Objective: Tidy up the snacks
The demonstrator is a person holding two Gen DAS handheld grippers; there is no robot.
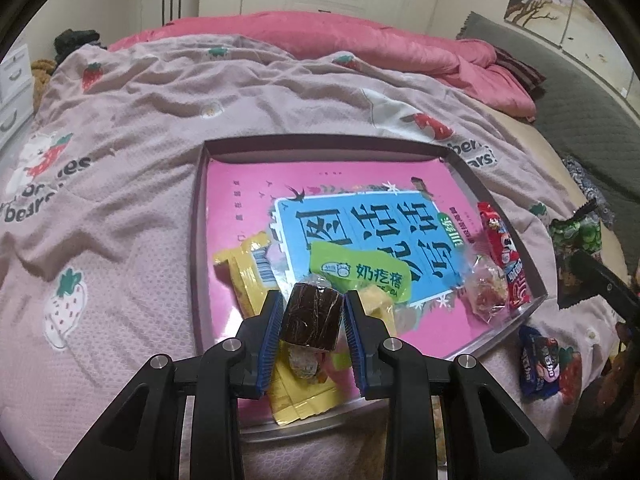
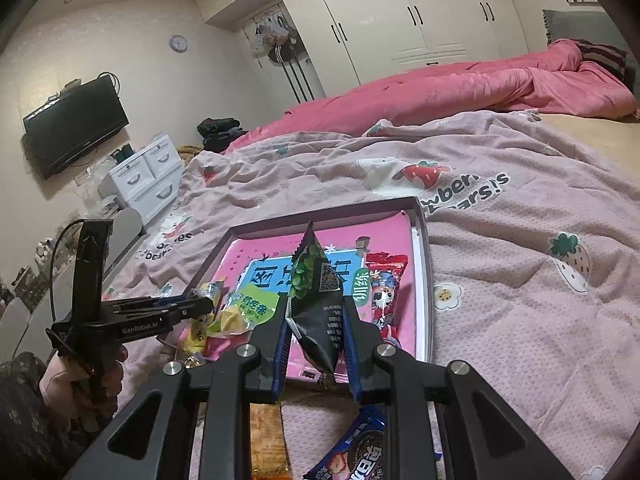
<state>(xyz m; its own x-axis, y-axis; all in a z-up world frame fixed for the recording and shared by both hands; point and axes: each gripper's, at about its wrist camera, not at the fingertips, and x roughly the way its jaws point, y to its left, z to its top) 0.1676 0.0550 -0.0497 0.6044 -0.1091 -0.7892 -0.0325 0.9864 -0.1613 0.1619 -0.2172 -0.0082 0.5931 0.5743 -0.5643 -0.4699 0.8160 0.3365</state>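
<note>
A shallow box tray (image 1: pixel 494 196) lined with a pink book lies on the bed. My left gripper (image 1: pixel 312 308) is shut on a dark brown wrapped cake (image 1: pixel 310 318), held just over the tray's near side. In the tray lie yellow packets (image 1: pixel 244 276), a green packet (image 1: pixel 360 274), a clear candy bag (image 1: pixel 486 294) and a red packet (image 1: pixel 506 258). My right gripper (image 2: pixel 316 308) is shut on a black and green snack bag (image 2: pixel 320 308), held upright over the tray's (image 2: pixel 424 272) near edge. The left gripper (image 2: pixel 176 310) appears at the left of the right wrist view.
A blue cookie packet (image 1: pixel 538 364) lies on the pink strawberry blanket (image 1: pixel 140 184) beside the tray, seen also as the blue packet (image 2: pixel 352 456) below my right gripper. Pink quilt (image 2: pixel 480 84), white drawers (image 2: pixel 148 172) and a wall TV (image 2: pixel 76 124) stand farther off.
</note>
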